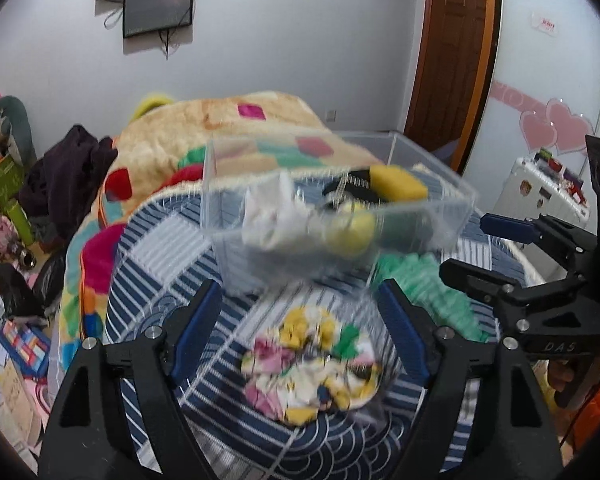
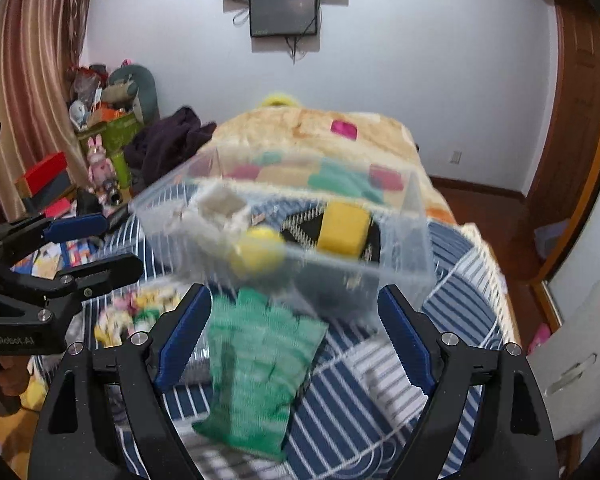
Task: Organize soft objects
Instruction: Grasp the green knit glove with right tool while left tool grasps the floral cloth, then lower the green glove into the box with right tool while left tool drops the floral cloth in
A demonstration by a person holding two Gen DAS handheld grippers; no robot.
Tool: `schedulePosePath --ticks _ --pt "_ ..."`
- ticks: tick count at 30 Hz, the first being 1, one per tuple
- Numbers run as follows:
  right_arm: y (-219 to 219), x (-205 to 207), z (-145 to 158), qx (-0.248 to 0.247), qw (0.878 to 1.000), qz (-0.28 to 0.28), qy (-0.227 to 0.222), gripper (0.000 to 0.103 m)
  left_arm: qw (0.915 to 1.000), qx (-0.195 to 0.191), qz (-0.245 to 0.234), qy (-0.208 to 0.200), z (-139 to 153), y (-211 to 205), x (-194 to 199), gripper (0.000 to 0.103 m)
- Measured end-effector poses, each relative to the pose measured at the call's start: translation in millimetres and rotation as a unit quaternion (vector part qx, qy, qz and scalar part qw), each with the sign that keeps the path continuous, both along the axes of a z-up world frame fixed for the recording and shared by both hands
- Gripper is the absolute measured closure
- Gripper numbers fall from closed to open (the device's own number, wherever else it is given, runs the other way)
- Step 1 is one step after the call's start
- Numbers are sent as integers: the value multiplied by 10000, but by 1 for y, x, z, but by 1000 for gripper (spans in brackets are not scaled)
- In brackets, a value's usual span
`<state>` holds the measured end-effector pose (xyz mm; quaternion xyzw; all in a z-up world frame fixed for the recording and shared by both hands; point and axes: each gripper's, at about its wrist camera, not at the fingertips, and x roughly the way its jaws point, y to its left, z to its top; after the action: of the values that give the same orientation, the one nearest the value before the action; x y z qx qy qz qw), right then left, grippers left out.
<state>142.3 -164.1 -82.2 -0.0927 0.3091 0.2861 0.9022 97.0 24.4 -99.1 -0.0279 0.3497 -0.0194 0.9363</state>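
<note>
A clear plastic box (image 1: 420, 236) stands on the blue-striped bed; it also shows in the right wrist view (image 2: 404, 264). It holds a white cloth (image 1: 266, 216), a yellow ball (image 1: 354, 230) and a yellow sponge (image 1: 398, 182). A floral cloth (image 1: 314, 364) lies crumpled between the open jaws of my left gripper (image 1: 300, 320), just below them. A green glove (image 2: 256, 364) lies flat between the open jaws of my right gripper (image 2: 296, 332). Both grippers are empty. The views are motion-blurred.
A patchwork blanket (image 1: 228, 120) is heaped behind the box, with dark clothes (image 1: 66, 176) to its left. Clutter and boxes (image 1: 12, 344) cover the floor at left. A white cabinet (image 2: 580, 356) stands right of the bed (image 2: 380, 400).
</note>
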Motion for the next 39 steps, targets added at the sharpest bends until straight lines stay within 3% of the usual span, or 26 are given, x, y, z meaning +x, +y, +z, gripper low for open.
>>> schedulePosePath --ticks 8,11,19,22,29,39 --pt "-4 5 -32 175 9963 69 843 20 9992 -144 162 349 -34 -1 -9 23" --pt "-2 2 -38 144 9958 131 890 22 9989 -106 305 334 -36 5 -11 23" --pt "-9 1 -46 342 9929 178 1129 59 9965 -128 684 460 -47 28 -14 23" --pt "-10 -3 -45 312 9939 155 1045 72 9962 -146 721 474 -52 32 -14 29" --pt "-18 -8 -37 397 9952 140 885 84 9979 60 569 308 -48 19 -19 77" --pt "-40 -14 -14 667 9962 48 556 85 9992 129 323 -207 -14 2 -29 81"
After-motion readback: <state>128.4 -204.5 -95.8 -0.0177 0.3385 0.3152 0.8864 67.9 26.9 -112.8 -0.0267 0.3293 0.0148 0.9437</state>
